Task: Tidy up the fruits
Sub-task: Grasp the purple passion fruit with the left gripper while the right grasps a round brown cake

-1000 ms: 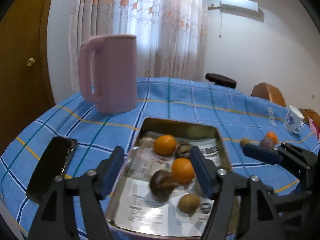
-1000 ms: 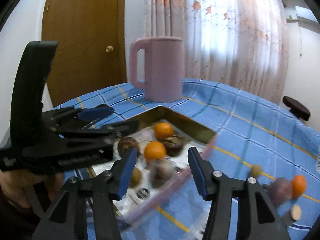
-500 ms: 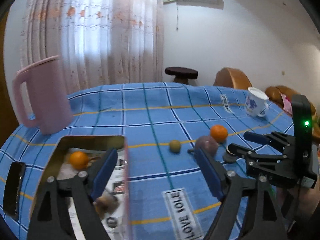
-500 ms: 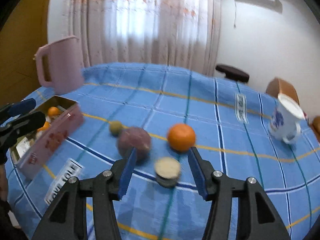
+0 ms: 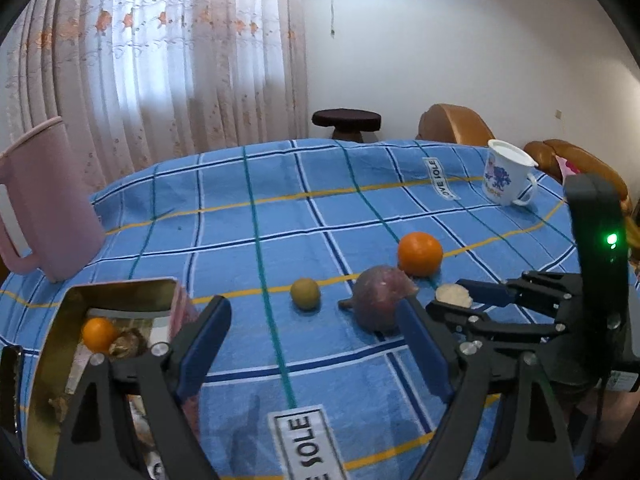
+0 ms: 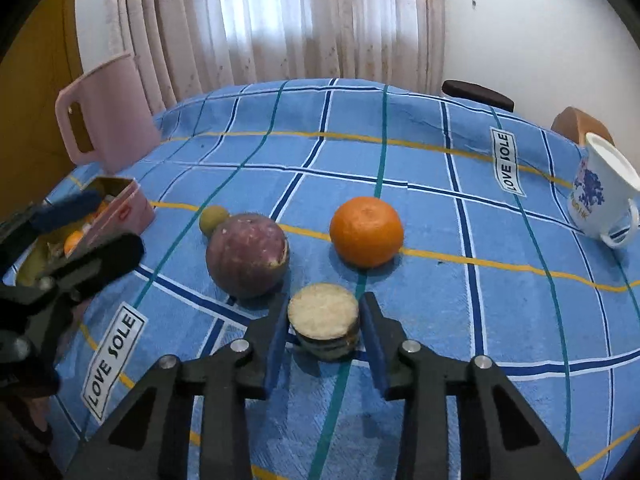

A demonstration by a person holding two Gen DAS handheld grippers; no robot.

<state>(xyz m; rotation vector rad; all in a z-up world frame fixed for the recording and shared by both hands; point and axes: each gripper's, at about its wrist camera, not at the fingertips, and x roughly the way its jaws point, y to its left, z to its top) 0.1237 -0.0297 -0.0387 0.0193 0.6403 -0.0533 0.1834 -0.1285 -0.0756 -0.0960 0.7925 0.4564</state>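
Now the right claw is straddling the cut fruit slice at lower centre, fingers spread, not gripping. Meanwhile the left claw is hanging released beside the tin at lower left.
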